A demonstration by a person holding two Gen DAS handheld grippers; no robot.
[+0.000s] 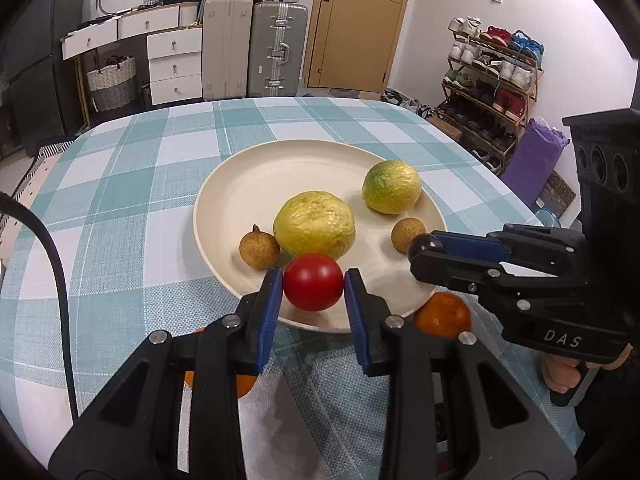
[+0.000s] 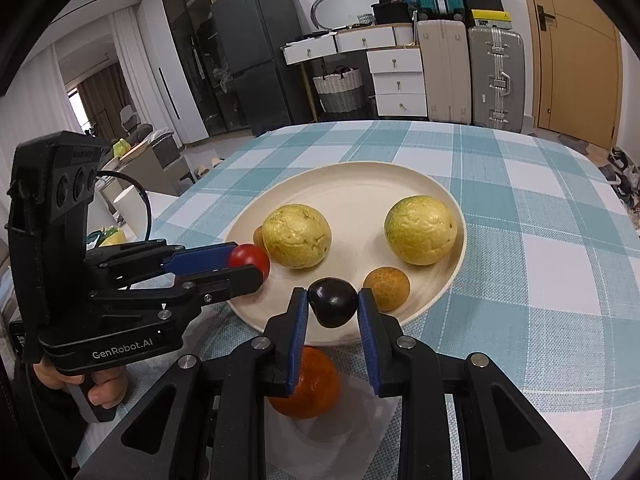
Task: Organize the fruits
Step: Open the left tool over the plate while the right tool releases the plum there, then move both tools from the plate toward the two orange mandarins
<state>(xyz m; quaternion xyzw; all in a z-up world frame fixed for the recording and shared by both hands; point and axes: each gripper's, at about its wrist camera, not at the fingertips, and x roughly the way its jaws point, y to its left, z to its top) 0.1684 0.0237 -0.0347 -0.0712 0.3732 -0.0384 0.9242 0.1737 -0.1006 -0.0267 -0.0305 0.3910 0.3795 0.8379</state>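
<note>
The left gripper (image 1: 313, 283) points forward and downward, its blue pads (image 1: 269, 304) clamped on a red fruit (image 1: 313, 282). The right gripper (image 2: 333, 307) points down at a like slant, just beside the left one, its pads (image 2: 299, 320) pressed on a dark fruit (image 2: 334, 307). A hand (image 2: 98, 390) wraps the left handle from below; another hand (image 1: 564, 372) grips the right handle.

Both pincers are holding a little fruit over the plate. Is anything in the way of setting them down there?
Nothing visible blocks either. The left gripper holds the red tomato above bare plate near the front rim, just before the big yellow fruit. The right gripper holds the dark plum over a bare patch beside a small brown fruit.
</note>
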